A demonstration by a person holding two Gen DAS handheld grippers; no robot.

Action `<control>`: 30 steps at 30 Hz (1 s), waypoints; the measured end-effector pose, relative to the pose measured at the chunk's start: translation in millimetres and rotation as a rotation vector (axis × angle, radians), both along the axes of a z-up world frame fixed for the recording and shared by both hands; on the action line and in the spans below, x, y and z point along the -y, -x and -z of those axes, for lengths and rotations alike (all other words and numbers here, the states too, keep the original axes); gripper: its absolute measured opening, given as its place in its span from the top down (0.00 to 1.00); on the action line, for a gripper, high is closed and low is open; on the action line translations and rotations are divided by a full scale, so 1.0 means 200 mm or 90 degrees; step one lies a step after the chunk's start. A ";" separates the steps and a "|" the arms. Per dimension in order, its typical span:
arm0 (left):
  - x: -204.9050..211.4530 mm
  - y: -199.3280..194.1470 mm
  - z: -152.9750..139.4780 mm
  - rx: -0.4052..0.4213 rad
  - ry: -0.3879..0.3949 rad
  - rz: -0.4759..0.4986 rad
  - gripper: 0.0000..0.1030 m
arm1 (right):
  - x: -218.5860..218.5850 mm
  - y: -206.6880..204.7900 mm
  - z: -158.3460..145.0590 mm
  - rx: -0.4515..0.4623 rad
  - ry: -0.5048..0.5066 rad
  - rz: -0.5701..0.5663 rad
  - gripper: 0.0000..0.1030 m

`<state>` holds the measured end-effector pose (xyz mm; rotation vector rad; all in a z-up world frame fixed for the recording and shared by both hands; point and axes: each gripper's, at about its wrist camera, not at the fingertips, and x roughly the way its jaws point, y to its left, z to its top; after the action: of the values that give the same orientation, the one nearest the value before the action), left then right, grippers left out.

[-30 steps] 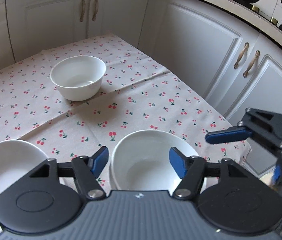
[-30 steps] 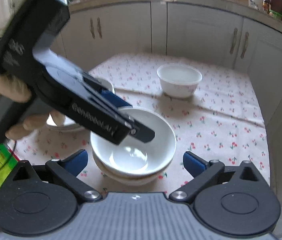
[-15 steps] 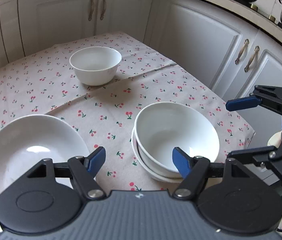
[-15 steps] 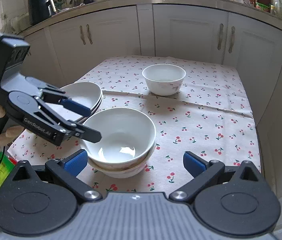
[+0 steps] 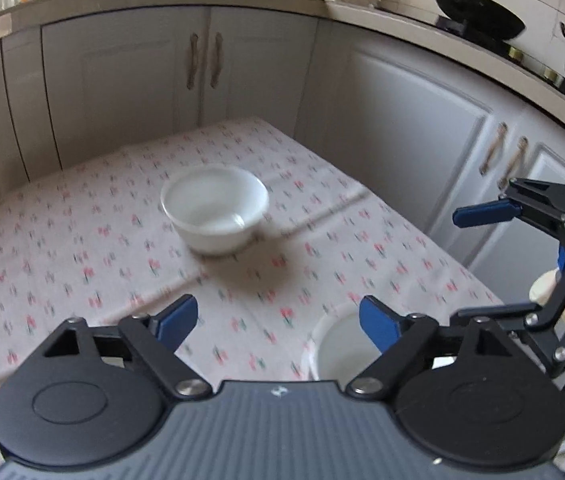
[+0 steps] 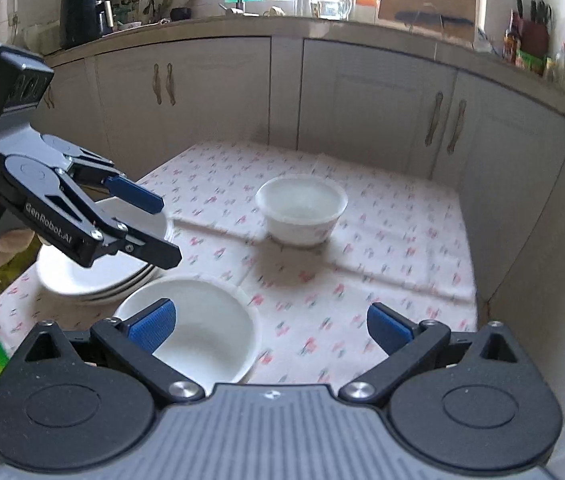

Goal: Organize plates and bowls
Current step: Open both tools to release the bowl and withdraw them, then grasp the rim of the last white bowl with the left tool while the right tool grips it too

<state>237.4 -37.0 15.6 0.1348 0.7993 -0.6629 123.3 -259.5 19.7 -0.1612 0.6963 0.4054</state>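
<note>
Claws (image 5: pixel 278 322) (image 6: pixel 270 326) agape above tablecloth (image 5: pixel 122 248)

Table (image 6: pixel 382 248) is covered by a cherry-print cloth (image 5: pixel 82 248). Directly on the cloth: one white bowl (image 6: pixel 302 216) toward the far end, nested bowls (image 6: pixel 202 332) near the front, and stacked plates (image 6: pixel 94 276) just beside them.

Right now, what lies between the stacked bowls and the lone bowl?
Only bare cherry-print tablecloth lies between the stacked bowls and the lone bowl, seen in the right wrist view.
</note>
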 end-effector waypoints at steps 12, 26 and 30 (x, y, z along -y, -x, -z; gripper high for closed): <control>0.12 -0.62 0.12 -0.044 -0.013 -0.079 0.14 | -0.03 -0.59 0.13 -0.026 0.017 -0.059 0.00; 0.22 -0.89 0.31 -0.118 -0.014 -0.056 0.40 | -0.14 -0.97 0.38 -0.077 0.054 -0.101 0.12; 0.22 -0.90 0.31 -0.121 -0.009 -0.052 0.42 | -0.17 -0.96 0.39 -0.064 0.068 -0.115 0.20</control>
<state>417.6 -81.5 -47.2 0.0525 0.9873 -0.5980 316.1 -225.1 -58.0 -0.3080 0.8054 0.5524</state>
